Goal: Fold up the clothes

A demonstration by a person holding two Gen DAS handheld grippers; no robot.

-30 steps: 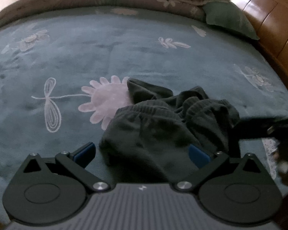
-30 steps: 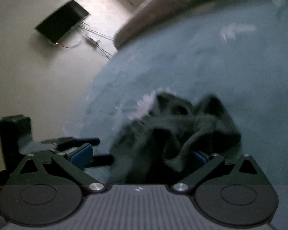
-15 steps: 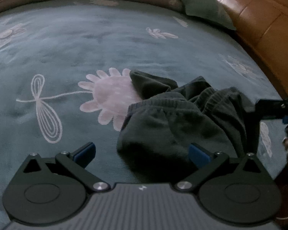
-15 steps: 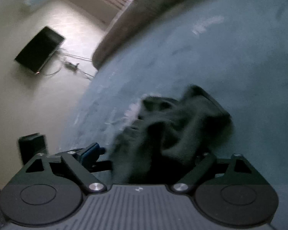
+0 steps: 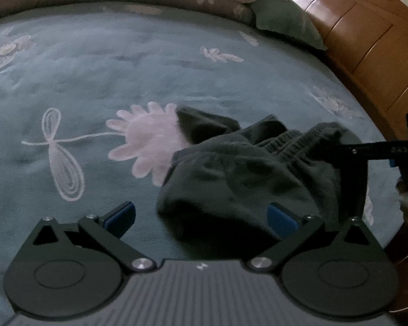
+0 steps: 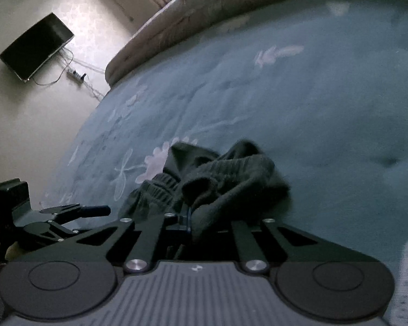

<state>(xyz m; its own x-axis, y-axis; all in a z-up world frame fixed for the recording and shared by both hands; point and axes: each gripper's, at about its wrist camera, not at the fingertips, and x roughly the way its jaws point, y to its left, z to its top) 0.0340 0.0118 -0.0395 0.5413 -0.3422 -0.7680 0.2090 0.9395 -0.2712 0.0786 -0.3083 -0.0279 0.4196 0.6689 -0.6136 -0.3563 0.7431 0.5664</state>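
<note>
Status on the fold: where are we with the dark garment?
Done: nothing folded; the dark garment is a crumpled heap on the blue bedspread. In hand: the right tongs have just closed on a bunch of its cloth near the ribbed waistband. The left tongs are open beside the near edge, gripping nothing. Left: second grip, spread flat, then all folds.

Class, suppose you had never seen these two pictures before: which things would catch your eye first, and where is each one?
First, the crumpled dark garment in the middle of the teal bedspread, partly covering a pale pink flower print. Next, the right gripper, its fingers closed on a fold of that cloth, while the left gripper is open at the garment's near edge. The wooden headboard glows orange on the right.
</note>
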